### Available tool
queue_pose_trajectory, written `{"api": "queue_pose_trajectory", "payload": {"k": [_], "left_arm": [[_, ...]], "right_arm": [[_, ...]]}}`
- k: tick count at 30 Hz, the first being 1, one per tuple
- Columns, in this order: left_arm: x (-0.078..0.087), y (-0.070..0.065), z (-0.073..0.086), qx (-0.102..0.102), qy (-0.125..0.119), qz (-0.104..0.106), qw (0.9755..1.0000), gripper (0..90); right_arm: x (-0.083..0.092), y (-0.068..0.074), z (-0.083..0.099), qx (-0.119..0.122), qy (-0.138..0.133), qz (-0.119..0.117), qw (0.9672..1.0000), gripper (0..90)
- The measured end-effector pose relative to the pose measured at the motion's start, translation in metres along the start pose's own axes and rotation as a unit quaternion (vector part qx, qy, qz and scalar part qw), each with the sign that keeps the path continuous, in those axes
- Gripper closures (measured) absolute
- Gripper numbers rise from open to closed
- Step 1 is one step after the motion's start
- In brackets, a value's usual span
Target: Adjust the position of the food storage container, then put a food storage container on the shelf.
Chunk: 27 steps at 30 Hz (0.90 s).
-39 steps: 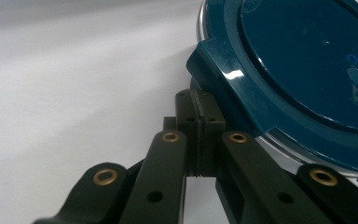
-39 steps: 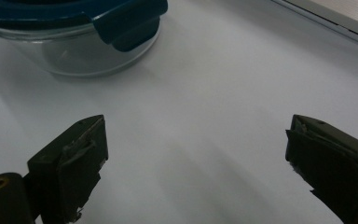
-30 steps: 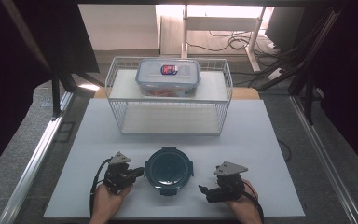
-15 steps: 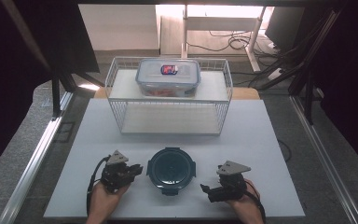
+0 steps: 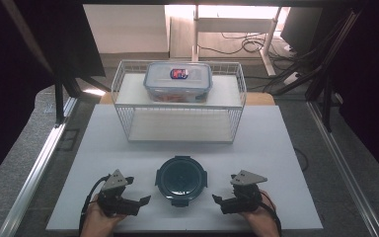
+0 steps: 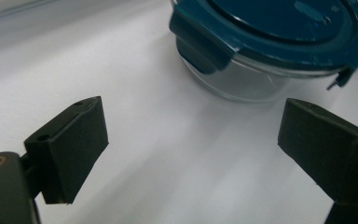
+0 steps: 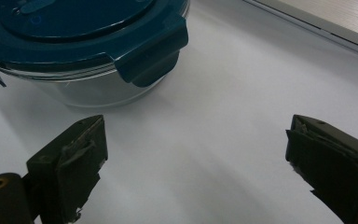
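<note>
White table (image 5: 286, 148), one round container (image 5: 181, 177), two open tools, seemingly empty.

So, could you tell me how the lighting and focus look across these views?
High view: dark surroundings, a bright washed-out strip behind the wire rack, white table evenly lit. Left gripper view: near jaws soft, round container sharper. Right gripper view: the same, with soft shadows under the jaws.

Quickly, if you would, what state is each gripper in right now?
Left gripper: jaws have just been opening, now open, nothing between them.
Right gripper: open, empty, beside the round container.
</note>
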<state>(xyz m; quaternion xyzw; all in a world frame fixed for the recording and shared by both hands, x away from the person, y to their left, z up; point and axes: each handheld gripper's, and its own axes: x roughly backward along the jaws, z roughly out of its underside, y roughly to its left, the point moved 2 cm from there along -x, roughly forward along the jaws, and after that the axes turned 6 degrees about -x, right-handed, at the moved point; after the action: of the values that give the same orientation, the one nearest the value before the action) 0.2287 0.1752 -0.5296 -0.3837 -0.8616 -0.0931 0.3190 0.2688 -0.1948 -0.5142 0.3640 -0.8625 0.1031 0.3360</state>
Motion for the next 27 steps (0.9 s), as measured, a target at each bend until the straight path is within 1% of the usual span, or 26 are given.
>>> {"api": "queue_pose_trajectory", "payload": {"k": [1, 2, 4, 6, 8, 10, 12, 13, 15, 18, 20, 21, 23, 24, 27], "left_arm": [[-0.003, 0.000, 0.003, -0.003, 0.014, 0.003, 0.9999, 3.3], [-0.004, 0.001, 0.004, -0.003, 0.018, 0.000, 0.9998, 3.7], [-0.005, 0.003, 0.005, 0.001, 0.019, 0.000, 0.9998, 3.5], [-0.003, 0.007, 0.007, 0.003, 0.008, -0.006, 0.9999, 3.4], [-0.001, 0.008, 0.006, 0.001, -0.004, -0.007, 1.0000, 3.0], [-0.002, 0.009, 0.007, 0.006, -0.013, 0.013, 0.9998, 2.7], [-0.004, 0.008, 0.006, 0.005, -0.019, 0.025, 0.9995, 1.9], [-0.004, 0.008, 0.006, 0.005, -0.019, 0.025, 0.9995, 1.3], [-0.006, 0.006, 0.004, -0.007, -0.014, 0.022, 0.9996, 1.4], [-0.006, 0.004, 0.001, -0.011, -0.006, 0.020, 0.9997, 1.9], [-0.005, 0.004, -0.001, -0.011, -0.006, 0.019, 0.9997, 2.3], [-0.005, 0.004, -0.002, -0.012, -0.006, 0.019, 0.9997, 2.3], [-0.005, 0.005, -0.005, -0.008, -0.007, 0.023, 0.9997, 2.5], [-0.006, 0.005, -0.006, -0.005, -0.010, 0.028, 0.9995, 2.6], [-0.006, 0.006, -0.010, -0.002, -0.011, 0.032, 0.9994, 2.6]], "right_arm": [[0.000, 0.000, 0.000, -0.002, 0.000, -0.003, 1.0000, 5.1], [0.000, 0.001, 0.000, -0.003, 0.000, -0.004, 1.0000, 5.0], [-0.001, 0.001, 0.000, -0.003, 0.000, -0.005, 1.0000, 5.0], [-0.001, 0.000, 0.000, -0.006, -0.001, -0.009, 0.9999, 4.8], [-0.001, 0.000, 0.000, -0.009, -0.004, -0.012, 0.9999, 4.5], [-0.001, 0.000, 0.000, -0.012, -0.005, -0.016, 0.9998, 4.3], [-0.001, 0.000, 0.000, -0.012, -0.003, -0.018, 0.9998, 3.8], [-0.001, 0.000, 0.000, -0.011, -0.006, -0.018, 0.9998, 2.8], [0.001, 0.001, -0.003, -0.013, -0.013, -0.016, 0.9997, 1.9], [0.004, 0.000, -0.006, -0.014, -0.025, -0.018, 0.9994, 1.7], [0.004, 0.000, -0.008, -0.011, -0.030, -0.020, 0.9993, 1.6], [0.004, 0.000, -0.009, -0.013, -0.030, -0.025, 0.9991, 1.6], [0.004, 0.000, -0.011, -0.013, -0.030, -0.033, 0.9989, 1.6], [0.004, 0.001, -0.011, -0.013, -0.033, -0.036, 0.9987, 1.6], [0.004, 0.003, -0.015, -0.023, -0.039, -0.047, 0.9979, 1.7]]}}
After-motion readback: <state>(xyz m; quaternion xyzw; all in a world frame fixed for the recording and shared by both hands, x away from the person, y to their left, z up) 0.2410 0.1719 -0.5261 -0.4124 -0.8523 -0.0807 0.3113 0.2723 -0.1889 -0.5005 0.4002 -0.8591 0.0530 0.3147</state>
